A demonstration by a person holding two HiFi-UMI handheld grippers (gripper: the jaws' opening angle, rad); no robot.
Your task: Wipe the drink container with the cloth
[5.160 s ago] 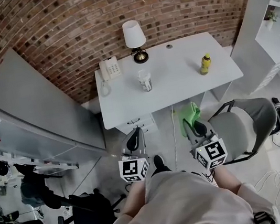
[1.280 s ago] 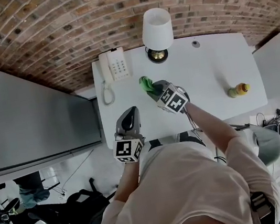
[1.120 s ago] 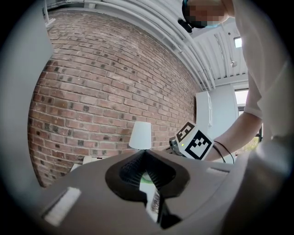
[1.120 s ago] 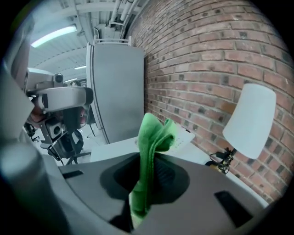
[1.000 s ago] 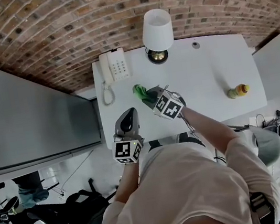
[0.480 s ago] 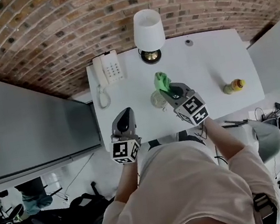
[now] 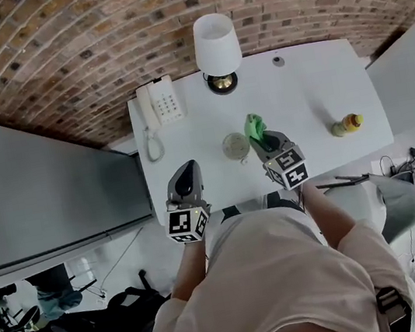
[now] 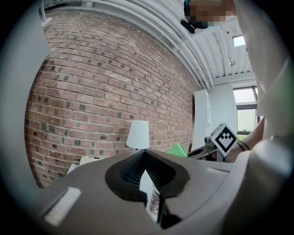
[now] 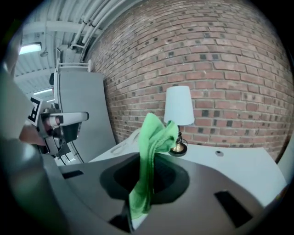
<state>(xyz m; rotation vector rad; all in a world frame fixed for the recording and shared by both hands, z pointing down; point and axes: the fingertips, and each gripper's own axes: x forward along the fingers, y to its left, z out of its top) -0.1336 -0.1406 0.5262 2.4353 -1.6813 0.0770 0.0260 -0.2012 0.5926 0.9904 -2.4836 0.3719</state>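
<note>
The drink container [image 7: 236,146], a pale cup with a round lid, stands on the white table [image 7: 306,97] near its front edge. My right gripper [image 7: 261,136] is just right of the container, shut on a green cloth [image 7: 253,124] that sticks up from its jaws [image 9: 154,137]. My left gripper [image 7: 186,167] hovers at the table's front left edge, apart from the container, fingers together and holding nothing. In the left gripper view the container's printed side [image 8: 153,203] shows through the gap below the closed fingertips [image 8: 146,152].
A white-shaded lamp [image 7: 216,41] and a white telephone [image 7: 159,102] stand at the back of the table. A yellow bottle [image 7: 346,125] lies at the right. A grey cabinet [image 7: 46,188] flanks the left; a grey chair [image 7: 395,201] sits at the right.
My right gripper has carried the green cloth from the container's left side across to its right. The left gripper has stayed at the table's front edge.
</note>
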